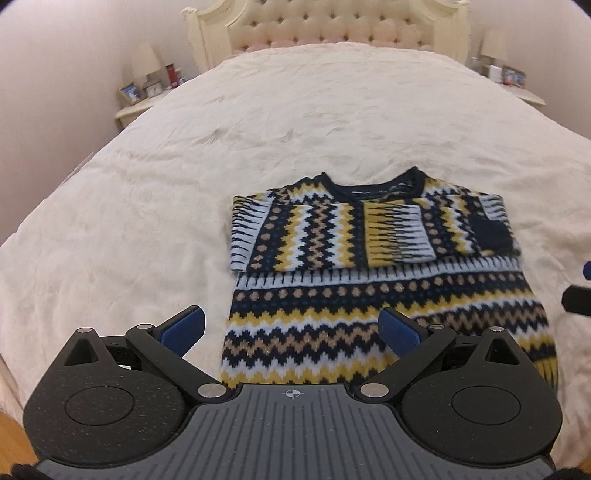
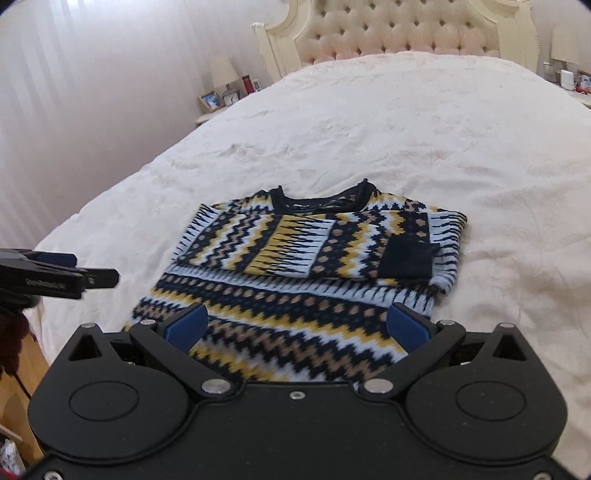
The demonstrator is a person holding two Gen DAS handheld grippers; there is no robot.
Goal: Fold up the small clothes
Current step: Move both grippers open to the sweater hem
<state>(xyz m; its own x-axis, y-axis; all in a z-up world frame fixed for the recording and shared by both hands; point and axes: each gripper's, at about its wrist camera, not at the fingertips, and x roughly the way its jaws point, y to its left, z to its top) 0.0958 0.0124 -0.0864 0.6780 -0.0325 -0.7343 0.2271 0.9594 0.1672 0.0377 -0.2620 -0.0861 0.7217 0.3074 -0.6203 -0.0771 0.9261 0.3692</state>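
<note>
A small knitted sweater (image 1: 384, 295) in navy, yellow, tan and pale blue zigzags lies flat on the cream bedspread (image 1: 258, 129), neck toward the headboard. Both sleeves are folded across its chest, the navy cuff (image 1: 493, 230) at the right. My left gripper (image 1: 291, 328) hovers open over the sweater's lower left part, holding nothing. The right wrist view shows the same sweater (image 2: 306, 266) and cuff (image 2: 408, 258). My right gripper (image 2: 297, 326) stands open above the hem. The left gripper (image 2: 62, 275) shows at the left edge there. The sweater's bottom edge is hidden behind both gripper bodies.
The tufted headboard (image 1: 332, 26) stands at the far end. Nightstands with lamps, photo frames and small items flank the bed (image 1: 147, 85) (image 1: 506, 74). A wooden floor and furniture edge (image 2: 22, 369) show at the lower left. Wide bare bedspread (image 2: 406, 122) lies beyond the sweater.
</note>
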